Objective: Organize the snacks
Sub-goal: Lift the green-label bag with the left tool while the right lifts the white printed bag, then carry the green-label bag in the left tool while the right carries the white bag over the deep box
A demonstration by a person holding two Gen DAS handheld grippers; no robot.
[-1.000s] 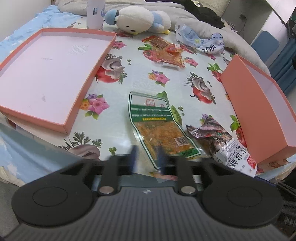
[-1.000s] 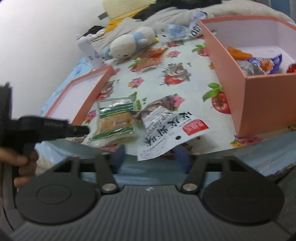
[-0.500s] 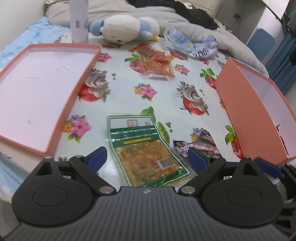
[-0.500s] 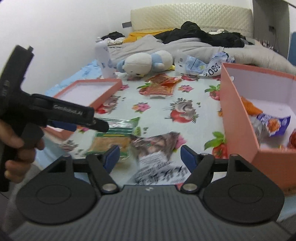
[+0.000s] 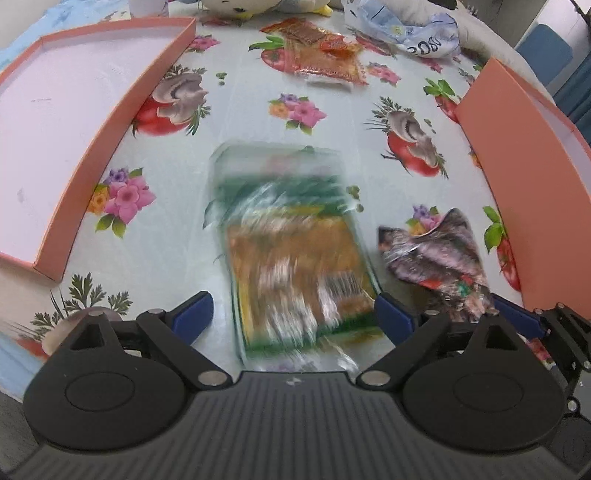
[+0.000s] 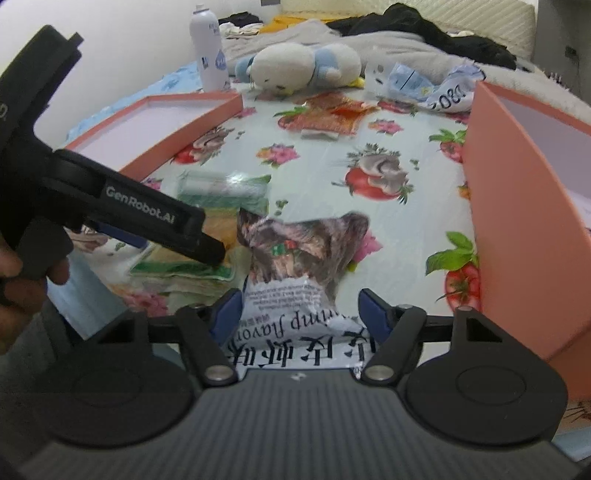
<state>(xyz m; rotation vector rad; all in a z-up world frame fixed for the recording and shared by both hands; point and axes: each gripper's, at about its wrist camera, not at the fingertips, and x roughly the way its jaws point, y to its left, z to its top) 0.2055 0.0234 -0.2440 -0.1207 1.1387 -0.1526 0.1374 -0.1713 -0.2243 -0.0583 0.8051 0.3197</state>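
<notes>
Down at the near table edge, the left gripper (image 5: 293, 317) stands with its jaws wide apart, just opened, straddling the near end of a green packet (image 5: 295, 254) that lies flat on the cloth (image 5: 255, 122); the blue fingers (image 5: 194, 315) sit clear of its sides, and the packet is blurred. Just right of it the right gripper (image 6: 299, 314) has its jaws partly apart and just closing inward around the shrimp bag (image 6: 303, 280). The left finger is at the bag's edge, the right one a little off it; whether the pads press I cannot tell. The bag lies crumpled on the cloth, its white printed end toward the gripper, beside the green packet.

To the right, the tall pink box (image 6: 517, 206) stands near the bag. To the left lies the shallow pink lid (image 5: 66, 110), bare inside. Further back sit an orange packet (image 5: 321, 55), a crumpled blue wrapper (image 5: 413, 33), a plush toy (image 6: 303, 66) and a white bottle (image 6: 208, 48).
</notes>
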